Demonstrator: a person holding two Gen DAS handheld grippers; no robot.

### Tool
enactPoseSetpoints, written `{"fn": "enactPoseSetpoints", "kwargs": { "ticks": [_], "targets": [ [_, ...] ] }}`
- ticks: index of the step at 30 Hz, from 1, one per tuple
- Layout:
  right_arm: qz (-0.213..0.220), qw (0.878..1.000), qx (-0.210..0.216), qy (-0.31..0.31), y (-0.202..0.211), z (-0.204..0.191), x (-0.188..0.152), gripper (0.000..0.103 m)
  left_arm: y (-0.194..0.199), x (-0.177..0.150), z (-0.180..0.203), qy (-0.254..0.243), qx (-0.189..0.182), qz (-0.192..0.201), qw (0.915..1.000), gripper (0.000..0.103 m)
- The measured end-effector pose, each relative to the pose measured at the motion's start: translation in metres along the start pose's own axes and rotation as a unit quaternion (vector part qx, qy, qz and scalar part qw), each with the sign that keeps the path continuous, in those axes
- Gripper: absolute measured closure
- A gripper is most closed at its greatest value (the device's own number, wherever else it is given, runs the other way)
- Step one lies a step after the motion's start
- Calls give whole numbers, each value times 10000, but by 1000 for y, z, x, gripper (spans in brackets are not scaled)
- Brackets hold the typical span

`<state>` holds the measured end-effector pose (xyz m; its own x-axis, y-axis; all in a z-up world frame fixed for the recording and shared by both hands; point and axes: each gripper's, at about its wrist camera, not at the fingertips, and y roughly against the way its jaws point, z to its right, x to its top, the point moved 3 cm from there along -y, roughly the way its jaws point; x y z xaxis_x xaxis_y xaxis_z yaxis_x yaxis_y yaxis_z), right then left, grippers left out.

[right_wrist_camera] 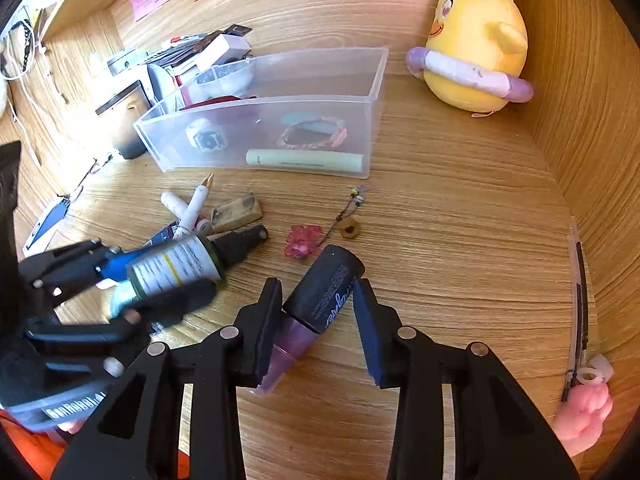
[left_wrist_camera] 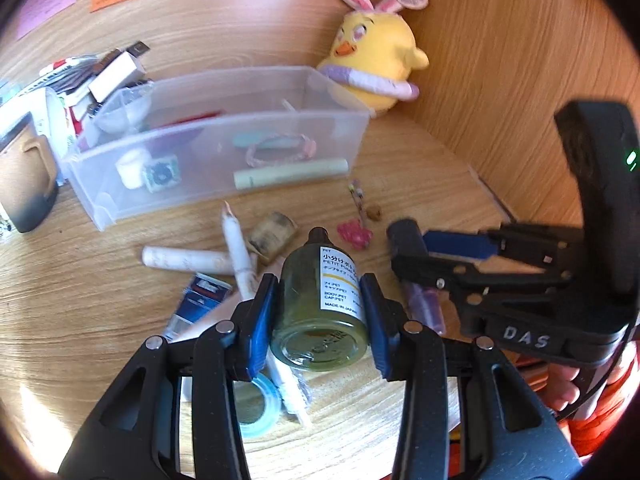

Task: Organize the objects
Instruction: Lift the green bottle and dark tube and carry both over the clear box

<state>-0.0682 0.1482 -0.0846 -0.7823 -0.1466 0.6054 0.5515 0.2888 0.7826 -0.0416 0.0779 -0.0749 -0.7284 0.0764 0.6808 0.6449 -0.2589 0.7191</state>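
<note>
My left gripper (left_wrist_camera: 322, 300) is shut on a dark green pump bottle (left_wrist_camera: 320, 304) with a white label, held above the wooden desk; it also shows in the right wrist view (right_wrist_camera: 176, 268). My right gripper (right_wrist_camera: 318, 312) is around a purple tube with a black cap (right_wrist_camera: 320, 296) that lies on the desk; the jaws stand slightly apart from it. The clear plastic bin (left_wrist_camera: 216, 160) stands behind, also in the right wrist view (right_wrist_camera: 272, 136), holding a bracelet, a cream tube and small items.
Loose on the desk lie white pens (right_wrist_camera: 196, 204), a wooden block (right_wrist_camera: 236, 212), a pink charm (right_wrist_camera: 302, 240) and a beaded string (right_wrist_camera: 352, 208). A yellow plush chick (right_wrist_camera: 476, 48) sits in the back right corner. Boxes and a mug (left_wrist_camera: 24, 176) stand at left.
</note>
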Motion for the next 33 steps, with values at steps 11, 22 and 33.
{"fn": "enactPoseSetpoints", "kwargs": {
  "ticks": [11, 22, 33],
  "targets": [
    [114, 9993, -349, -4, -14, -11, 1, 80, 15, 10, -16, 184, 116, 250, 9995, 62],
    [682, 9969, -404, -28, 26, -8, 18, 80, 37, 29, -30, 391, 139, 585, 9974, 62],
    [1266, 9916, -228, 157, 45, -26, 58, 80, 67, 60, -53, 510, 376, 1102, 9919, 62]
  ]
}}
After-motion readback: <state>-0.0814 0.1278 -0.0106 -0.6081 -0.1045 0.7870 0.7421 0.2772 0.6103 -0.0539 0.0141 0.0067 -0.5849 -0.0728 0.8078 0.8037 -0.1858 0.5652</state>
